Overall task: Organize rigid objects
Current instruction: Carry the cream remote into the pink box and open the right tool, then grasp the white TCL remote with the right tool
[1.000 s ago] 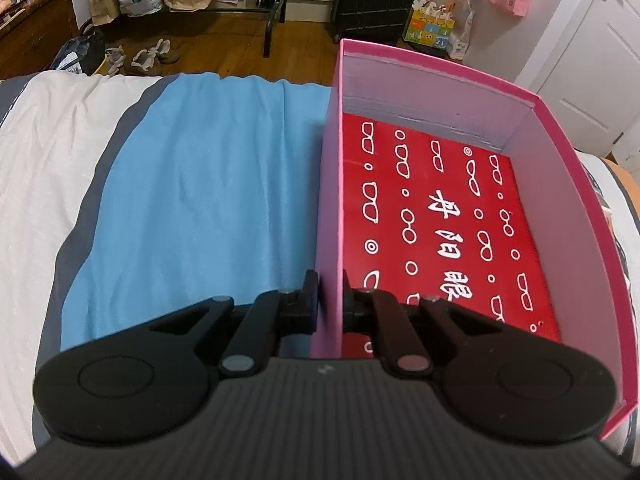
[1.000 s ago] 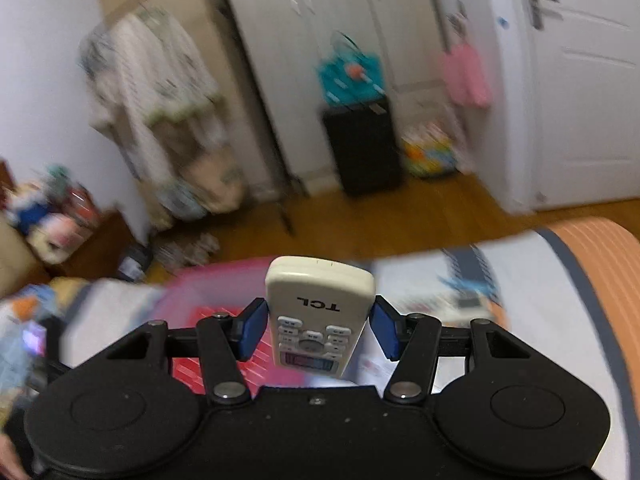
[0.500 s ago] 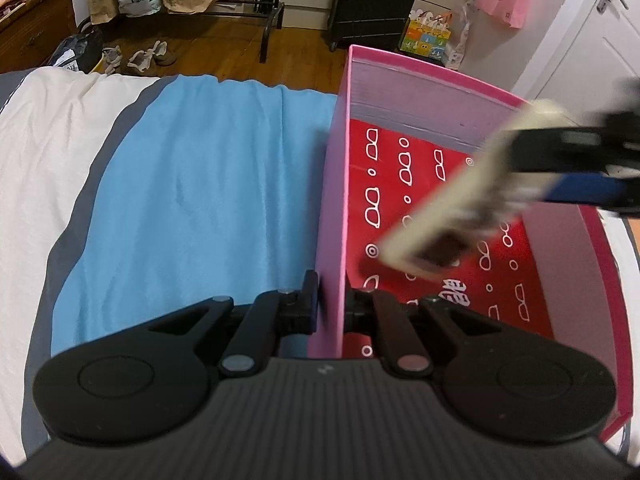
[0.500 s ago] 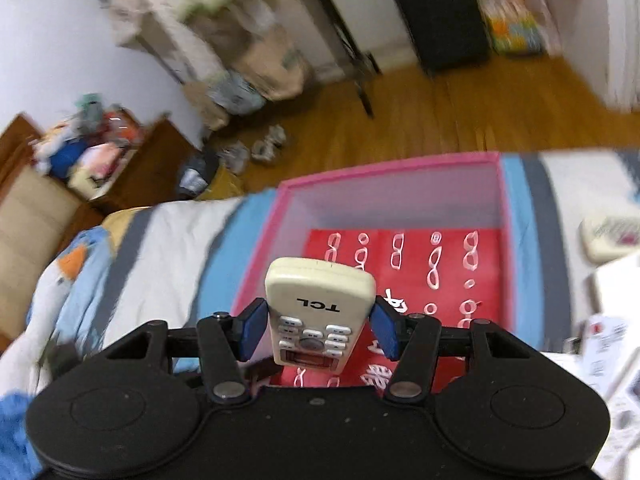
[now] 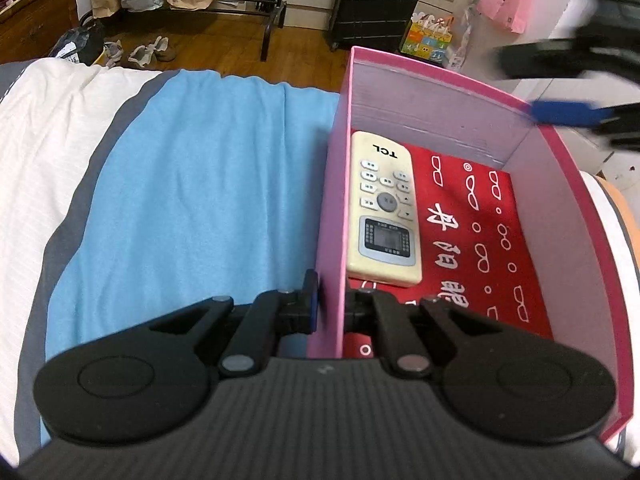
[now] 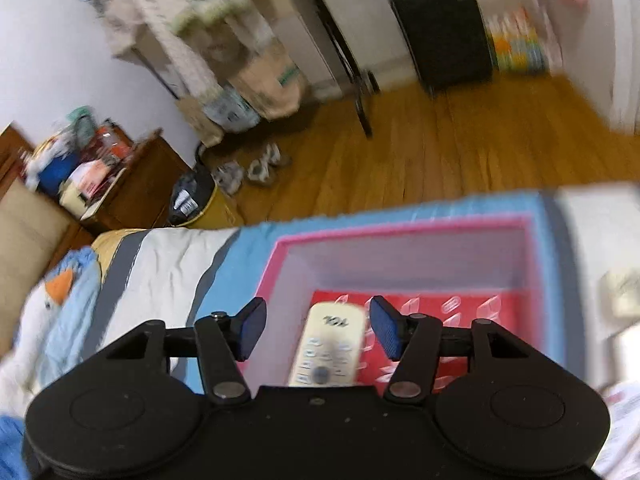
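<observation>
A cream TCL remote (image 5: 383, 208) lies flat on the red patterned floor of the pink box (image 5: 560, 184), against its left wall. My left gripper (image 5: 330, 304) is shut on that left wall (image 5: 332, 216) near the front corner. My right gripper (image 6: 318, 330) is open and empty above the box; the remote (image 6: 330, 350) shows below it between the fingers. In the left wrist view the right gripper (image 5: 568, 92) is a blur over the box's far right corner.
The box (image 6: 400, 240) sits on a bed with a blue cloth (image 5: 192, 184) and a white-and-grey cover (image 5: 48, 152). A plush toy (image 6: 52, 304) lies at the left. Papers and a pale object (image 6: 620, 292) lie to the right of the box. Wooden floor beyond the bed.
My right gripper carried the remote over the box, opened and let it go. The remote now lies in the box and the right gripper has lifted away. The left gripper kept its hold.
</observation>
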Tool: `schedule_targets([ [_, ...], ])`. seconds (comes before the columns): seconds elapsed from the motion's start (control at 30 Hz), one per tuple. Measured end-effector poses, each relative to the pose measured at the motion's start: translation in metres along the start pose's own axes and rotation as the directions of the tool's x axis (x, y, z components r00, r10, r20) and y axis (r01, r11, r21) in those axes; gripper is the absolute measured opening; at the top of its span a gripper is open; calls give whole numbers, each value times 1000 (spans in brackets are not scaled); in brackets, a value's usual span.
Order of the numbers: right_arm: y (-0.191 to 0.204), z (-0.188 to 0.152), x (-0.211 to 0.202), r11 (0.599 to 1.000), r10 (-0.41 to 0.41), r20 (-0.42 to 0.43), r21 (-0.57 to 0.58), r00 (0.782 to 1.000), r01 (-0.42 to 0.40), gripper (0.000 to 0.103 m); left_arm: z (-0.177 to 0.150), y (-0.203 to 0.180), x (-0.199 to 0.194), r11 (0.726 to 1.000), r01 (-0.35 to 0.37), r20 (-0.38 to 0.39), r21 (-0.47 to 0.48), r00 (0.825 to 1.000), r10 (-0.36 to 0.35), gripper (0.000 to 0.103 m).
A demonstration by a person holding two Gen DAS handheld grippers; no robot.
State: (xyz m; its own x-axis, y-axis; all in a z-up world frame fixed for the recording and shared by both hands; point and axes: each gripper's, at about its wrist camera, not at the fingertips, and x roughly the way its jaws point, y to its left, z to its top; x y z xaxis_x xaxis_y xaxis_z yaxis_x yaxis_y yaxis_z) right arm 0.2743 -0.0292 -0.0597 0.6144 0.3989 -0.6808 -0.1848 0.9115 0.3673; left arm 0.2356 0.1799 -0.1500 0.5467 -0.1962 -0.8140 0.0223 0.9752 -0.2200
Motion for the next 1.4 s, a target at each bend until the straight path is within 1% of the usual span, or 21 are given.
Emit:
schedule_targets([
  [0.07,-5,-3,-36,996,2,74,-92,997,4,78,1,-2,0,1000,-5,-3,3,1000,5,7],
  [0.1,-10,-3,-53,992,20,102,-124,995,-8,89,2,-2,0,1000,-10,-5,6,1000,10,7],
  [0.13,-15,-3,-69,989,24,94,-150,995,-9,93,3,-4,1,1000,-16,-7,12,1000,16,6],
  [0.2,-34,0,-93,989,-28,34,-147,999,33,93,3,-6,2,999,-25,-3,27,1000,25,6],
  [0.27,-61,6,-104,996,-62,-37,-73,997,59,93,3,-8,2,999,-34,-3,34,999,34,6],
  [0.33,-88,5,-110,996,-92,-125,-16,988,91,91,4,-10,1,999,-37,-4,31,999,37,6],
  [0.4,-112,-4,-112,989,-140,-180,18,974,146,91,4,-11,-1,999,-40,1,33,999,41,6],
  [0.47,-139,-18,-107,979,-157,-247,87,956,183,89,3,-12,-4,998,-46,11,44,999,45,6],
  [0.57,-169,-46,-90,949,-179,-330,192,927,251,86,2,-14,-6,997,-56,17,54,998,55,5],
  [0.67,-186,-74,-70,916,-195,-396,255,897,311,84,1,-14,-6,997,-58,18,55,998,57,5],
  [0.77,-191,-96,-54,904,-161,-434,295,886,308,78,0,-14,-6,996,-61,21,61,998,59,5],
  [0.83,-187,-101,-47,912,-131,-449,296,884,285,72,-1,-15,-5,996,-63,22,63,998,61,5],
  [0.93,-175,-102,-36,926,-194,-449,209,872,314,71,-1,-15,-5,996,-63,23,64,998,61,5],
  [1.0,-172,-108,-22,922,-222,-465,185,857,339,72,-1,-15,-5,996,-61,22,64,998,60,5],
  [1.07,-172,-113,-13,919,-236,-461,179,855,350,72,-1,-14,-4,996,-59,17,60,998,58,5],
  [1.17,-158,-116,-16,924,-294,-431,102,853,369,67,-2,-13,-5,997,-55,12,56,998,54,5],
  [1.27,-153,-114,-30,926,-296,-401,103,867,364,58,-1,-13,-5,997,-54,10,57,999,54,5],
  [1.3,-152,-114,-37,927,-291,-390,112,874,358,52,-1,-12,-5,997,-54,11,54,999,53,5],
  [1.33,-151,-113,-44,931,-276,-373,124,886,342,39,-1,-12,-5,997,-53,11,51,999,53,5],
  [1.37,-149,-111,-49,937,-257,-359,134,897,322,34,-1,-12,-5,997,-54,9,52,999,53,5],
  [1.4,-146,-107,-51,942,-238,-349,142,906,303,22,-1,-12,-3,997,-54,8,53,999,54,5],
])
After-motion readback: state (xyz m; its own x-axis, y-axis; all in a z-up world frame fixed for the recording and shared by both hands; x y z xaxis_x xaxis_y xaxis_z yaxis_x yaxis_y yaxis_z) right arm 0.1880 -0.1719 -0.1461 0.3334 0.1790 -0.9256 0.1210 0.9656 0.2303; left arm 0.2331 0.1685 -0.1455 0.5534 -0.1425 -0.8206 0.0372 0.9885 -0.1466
